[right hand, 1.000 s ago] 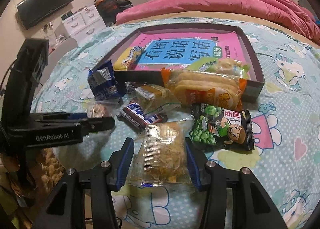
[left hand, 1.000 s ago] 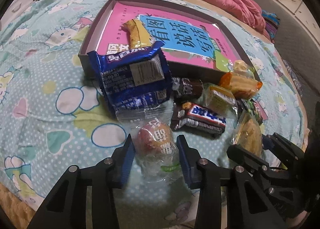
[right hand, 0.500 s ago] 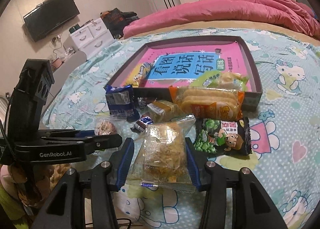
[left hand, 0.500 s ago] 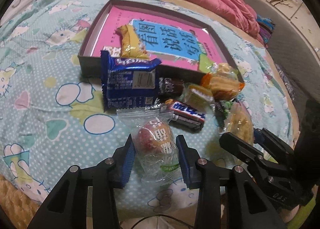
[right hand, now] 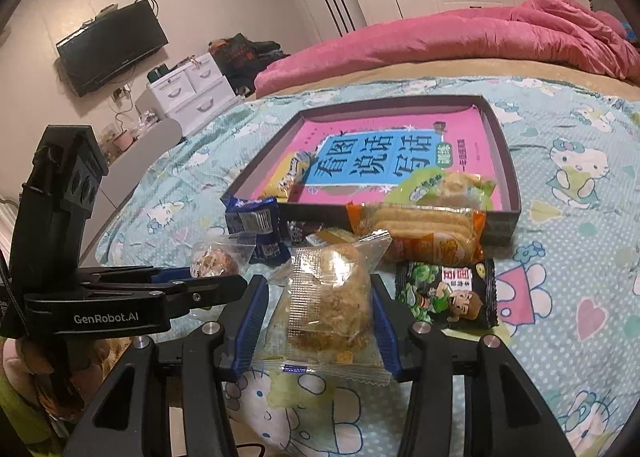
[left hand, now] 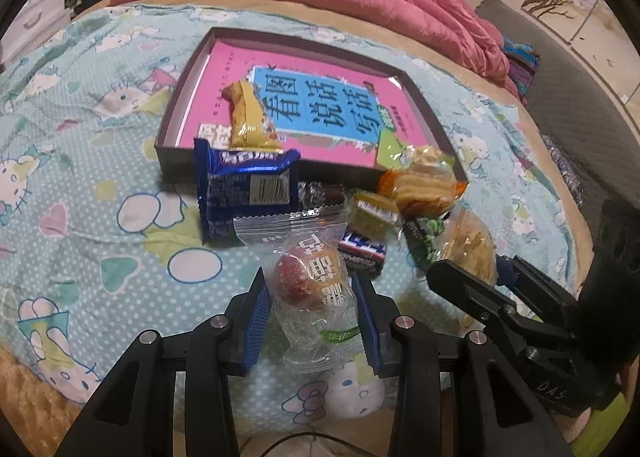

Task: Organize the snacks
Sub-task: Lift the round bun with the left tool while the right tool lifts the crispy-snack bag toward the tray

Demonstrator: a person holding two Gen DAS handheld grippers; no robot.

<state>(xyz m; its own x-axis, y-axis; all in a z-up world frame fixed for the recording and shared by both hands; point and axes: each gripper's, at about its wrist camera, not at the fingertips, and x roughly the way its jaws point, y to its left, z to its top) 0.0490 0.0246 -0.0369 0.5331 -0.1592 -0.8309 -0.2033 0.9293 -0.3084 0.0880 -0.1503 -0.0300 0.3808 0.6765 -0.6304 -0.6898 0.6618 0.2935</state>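
Left gripper point(left hand: 314, 313) clamps a clear-wrapped round pastry point(left hand: 310, 277) and right gripper point(right hand: 320, 317) a flaky cake packet point(right hand: 328, 297), both raised over the bedspread point(left hand: 80, 185); each should clear the tray point(right hand: 514, 185) wall before release.

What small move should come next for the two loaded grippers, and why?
Probably carry both forward over the box. The left gripper grips a clear-wrapped round pastry, the right gripper a flaky cake packet, and the box already holds a yellow snack.
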